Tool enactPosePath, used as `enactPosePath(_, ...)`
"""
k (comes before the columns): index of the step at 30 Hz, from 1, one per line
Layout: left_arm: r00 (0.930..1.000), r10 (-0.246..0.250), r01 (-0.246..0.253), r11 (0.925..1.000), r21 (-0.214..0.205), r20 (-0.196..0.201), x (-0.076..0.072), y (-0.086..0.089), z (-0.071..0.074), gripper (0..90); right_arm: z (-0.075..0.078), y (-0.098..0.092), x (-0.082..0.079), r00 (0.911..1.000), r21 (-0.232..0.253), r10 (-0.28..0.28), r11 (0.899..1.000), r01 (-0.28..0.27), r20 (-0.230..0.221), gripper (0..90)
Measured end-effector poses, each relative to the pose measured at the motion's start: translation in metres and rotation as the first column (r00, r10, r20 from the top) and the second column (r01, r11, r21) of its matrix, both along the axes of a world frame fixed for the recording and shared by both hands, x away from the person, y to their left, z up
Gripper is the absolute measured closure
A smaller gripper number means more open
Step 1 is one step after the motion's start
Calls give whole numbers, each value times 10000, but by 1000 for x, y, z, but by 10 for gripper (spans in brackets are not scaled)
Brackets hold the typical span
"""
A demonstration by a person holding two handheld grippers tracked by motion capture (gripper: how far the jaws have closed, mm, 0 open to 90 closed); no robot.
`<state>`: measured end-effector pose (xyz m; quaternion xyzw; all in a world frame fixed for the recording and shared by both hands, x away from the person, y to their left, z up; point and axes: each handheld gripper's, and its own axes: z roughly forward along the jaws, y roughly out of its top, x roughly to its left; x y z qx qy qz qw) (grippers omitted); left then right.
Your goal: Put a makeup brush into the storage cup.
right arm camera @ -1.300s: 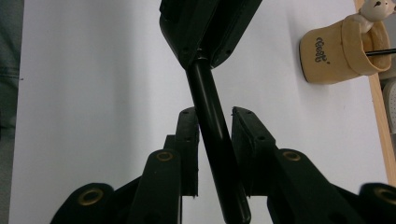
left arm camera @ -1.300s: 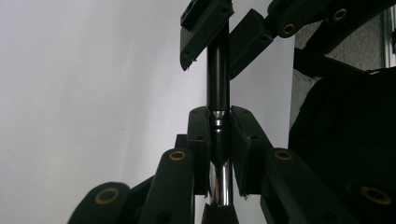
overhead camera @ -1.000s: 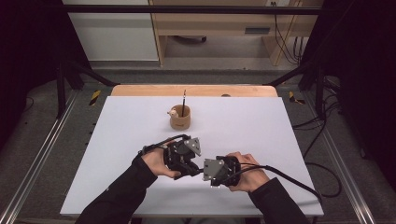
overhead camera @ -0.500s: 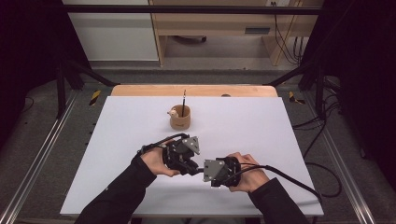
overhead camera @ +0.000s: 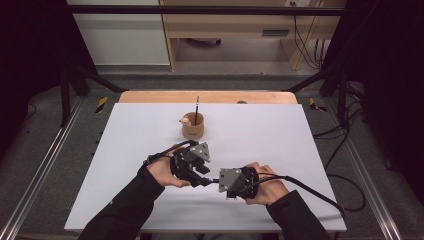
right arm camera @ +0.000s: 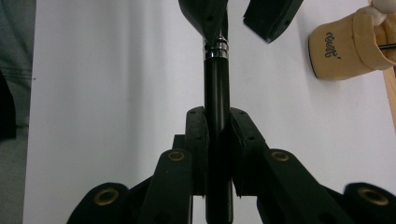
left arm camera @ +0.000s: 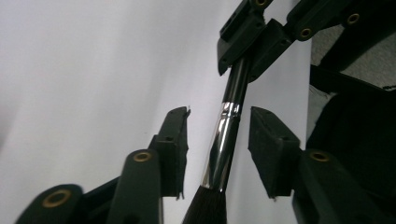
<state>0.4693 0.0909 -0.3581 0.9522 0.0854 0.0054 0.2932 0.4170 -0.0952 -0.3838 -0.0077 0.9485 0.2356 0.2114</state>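
The brush (left arm camera: pixel 223 140), a black-handled one with a silver ferrule and a dark bristle head, hung level above the white desk (overhead camera: pixel 300 130) near its front edge, spanning the gap between the two grippers. The right gripper (right arm camera: pixel 217 122) had its jaws closed firmly on the black handle, both pads pressed flat against it in the right gripper view. The left gripper (left arm camera: pixel 218 133) had its jaws parted on either side of the ferrule; they had just been opening, and in the left gripper view clear gaps stood between each pad and the metal, so the brush lay between them without being gripped. In the high view the left gripper (overhead camera: pixel 192 162) and right gripper (overhead camera: pixel 235 181) sat just beside each other, each held in one of the person's hands, sleeves entering from the bottom edge. A tan cup (overhead camera: pixel 193 126) stood well apart from them toward the far side of the desk, with a thin dark stick upright in it.
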Motion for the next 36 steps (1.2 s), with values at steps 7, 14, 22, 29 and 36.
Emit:
enactPosePath(7,9964,774,-749,9950,-667,357,3,14,6,400,3,-2,5,9992,66,-356,9993,357,-167,796)
enactPosePath(14,9886,1382,-1318,9861,-1015,591,5,31,9,307,5,-7,9,9973,176,-703,9973,707,-217,796)
enactPosePath(22,9723,2218,-2112,9687,-1307,731,6,52,9,252,6,-15,12,9933,474,-1139,9922,1149,-216,796)
enactPosePath(29,9606,2687,-2534,9515,-1747,705,3,65,6,226,5,-22,13,9906,675,-1347,9884,1360,-237,795)
enactPosePath(36,9461,3186,-2977,9263,-2308,585,-3,76,-4,206,4,-30,14,9872,897,-1545,9834,1575,-395,795)
